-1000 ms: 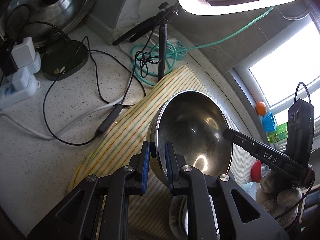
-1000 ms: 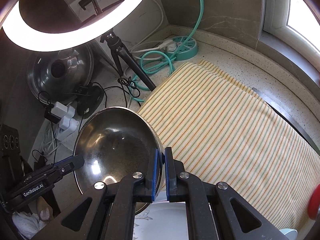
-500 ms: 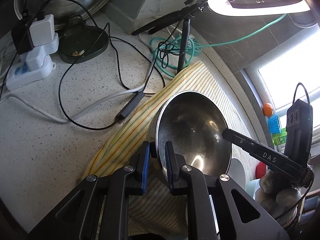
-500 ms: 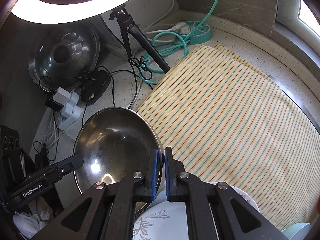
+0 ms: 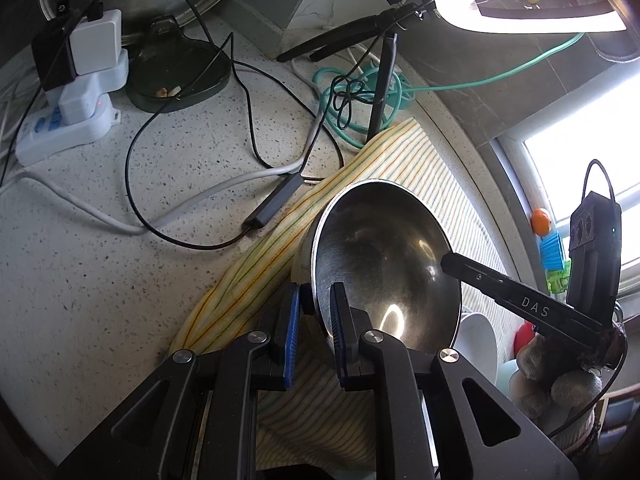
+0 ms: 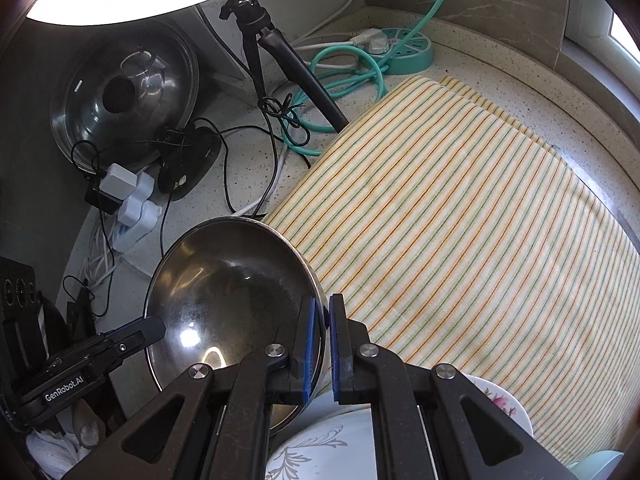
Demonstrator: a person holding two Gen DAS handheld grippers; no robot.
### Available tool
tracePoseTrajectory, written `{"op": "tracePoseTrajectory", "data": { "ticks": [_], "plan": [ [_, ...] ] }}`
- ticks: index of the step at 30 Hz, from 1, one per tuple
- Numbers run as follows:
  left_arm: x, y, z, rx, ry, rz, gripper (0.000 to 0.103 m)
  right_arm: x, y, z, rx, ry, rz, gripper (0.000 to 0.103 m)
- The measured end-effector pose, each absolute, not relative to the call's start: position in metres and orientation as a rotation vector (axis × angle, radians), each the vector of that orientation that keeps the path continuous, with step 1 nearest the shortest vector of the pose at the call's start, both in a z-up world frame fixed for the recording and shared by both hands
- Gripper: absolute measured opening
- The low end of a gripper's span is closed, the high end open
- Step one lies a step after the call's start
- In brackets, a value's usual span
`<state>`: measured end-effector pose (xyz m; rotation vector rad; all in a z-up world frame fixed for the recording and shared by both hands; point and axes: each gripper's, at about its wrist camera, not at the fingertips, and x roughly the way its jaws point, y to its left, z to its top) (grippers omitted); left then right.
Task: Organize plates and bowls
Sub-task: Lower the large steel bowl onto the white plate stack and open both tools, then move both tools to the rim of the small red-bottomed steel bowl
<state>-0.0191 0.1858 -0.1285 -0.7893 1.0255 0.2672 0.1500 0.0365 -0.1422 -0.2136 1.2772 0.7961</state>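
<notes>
You've brought both grippers lower over the last second, carrying the steel bowl (image 5: 384, 268) closer to the striped cloth (image 6: 460, 232) on the tabletop (image 5: 100, 260). Your left gripper (image 5: 314, 332) has its fingers clamped on one side of the bowl's rim; your right gripper (image 6: 323, 348) pinches the opposite side. A floral plate (image 6: 320, 448) lies just below.

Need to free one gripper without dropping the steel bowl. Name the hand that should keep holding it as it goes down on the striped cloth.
Probably right: the right gripper pinches the steel bowl rim over the striped cloth; the left gripper holds the counter-side rim.
</notes>
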Motion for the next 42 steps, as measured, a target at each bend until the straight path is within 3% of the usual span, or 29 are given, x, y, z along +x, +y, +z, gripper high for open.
{"op": "tracePoseTrajectory", "data": {
  "ticks": [16, 18, 23, 42],
  "plan": [
    [-0.019, 0.184, -0.133, -0.794, 1.044, 0.255, 0.013, 0.151, 0.037, -0.142, -0.208, 1.28, 0.802, 0.009],
    [-0.019, 0.184, -0.133, -0.797, 1.044, 0.253, 0.018, 0.15, 0.037, -0.141, -0.209, 1.275, 0.797, 0.009],
    [-0.021, 0.184, -0.128, -0.772, 1.034, 0.262, 0.018, 0.148, 0.032, -0.135, -0.21, 1.257, 0.794, 0.026],
    [-0.014, 0.151, -0.075, -0.689, 0.921, 0.182, 0.018, 0.139, -0.075, -0.072, -0.01, 1.09, 0.707, 0.033]
  ]
}}
